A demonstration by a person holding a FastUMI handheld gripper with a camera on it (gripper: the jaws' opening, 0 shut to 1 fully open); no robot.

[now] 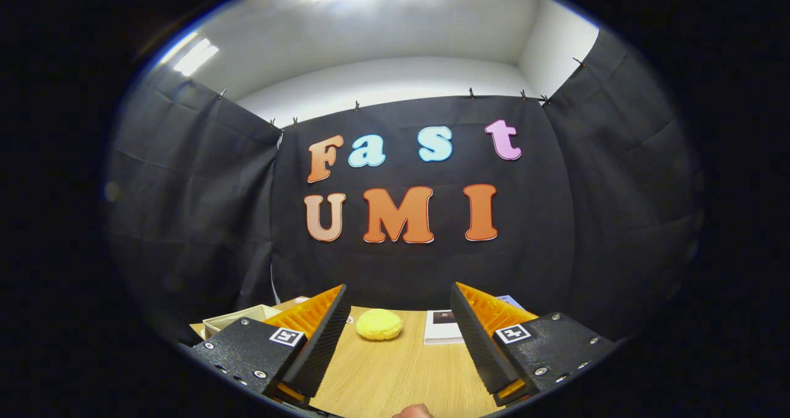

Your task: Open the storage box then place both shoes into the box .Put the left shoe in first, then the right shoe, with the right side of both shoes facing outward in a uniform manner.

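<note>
The tongs [398,310] stand wide apart and hold nothing, raised level above the wooden surface [401,375], with a yellow shoe [379,324] lying beyond their tips and a pale open box [237,319] at their left, seemingly between grasps.

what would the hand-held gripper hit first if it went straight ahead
Probably the yellow round object on the wooden table, lying just ahead between the open fingers of the hand-held gripper. If it passes above that, the black cloth wall comes next; depth is unclear.
</note>
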